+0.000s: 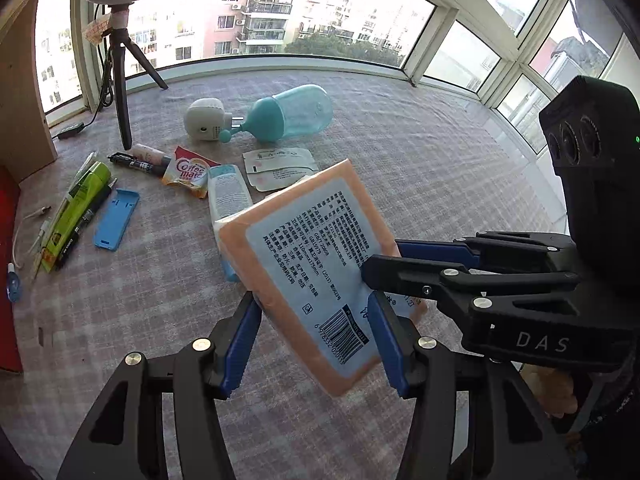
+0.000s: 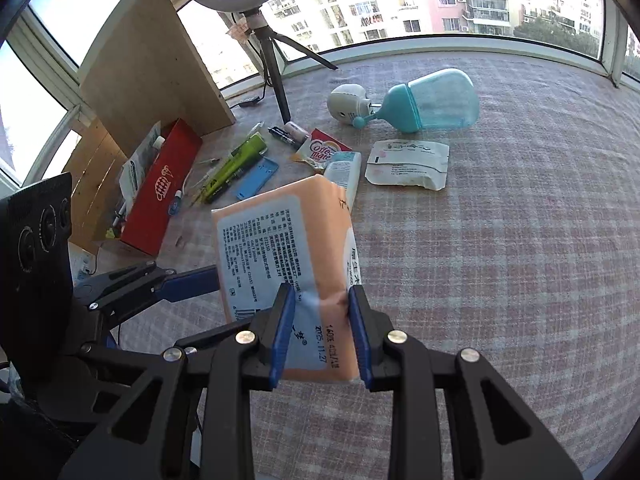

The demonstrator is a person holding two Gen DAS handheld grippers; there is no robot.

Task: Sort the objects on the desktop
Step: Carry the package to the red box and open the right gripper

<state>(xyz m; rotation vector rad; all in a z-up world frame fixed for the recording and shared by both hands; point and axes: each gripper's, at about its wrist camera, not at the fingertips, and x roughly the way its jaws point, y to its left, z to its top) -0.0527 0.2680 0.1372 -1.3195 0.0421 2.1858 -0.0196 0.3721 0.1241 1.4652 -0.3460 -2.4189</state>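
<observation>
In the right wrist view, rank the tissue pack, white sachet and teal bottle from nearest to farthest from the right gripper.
1. Tissue pack, clamped in the right gripper.
2. White sachet, lying flat farther out, slightly right.
3. Teal bottle, on its side, far back near the window.
</observation>
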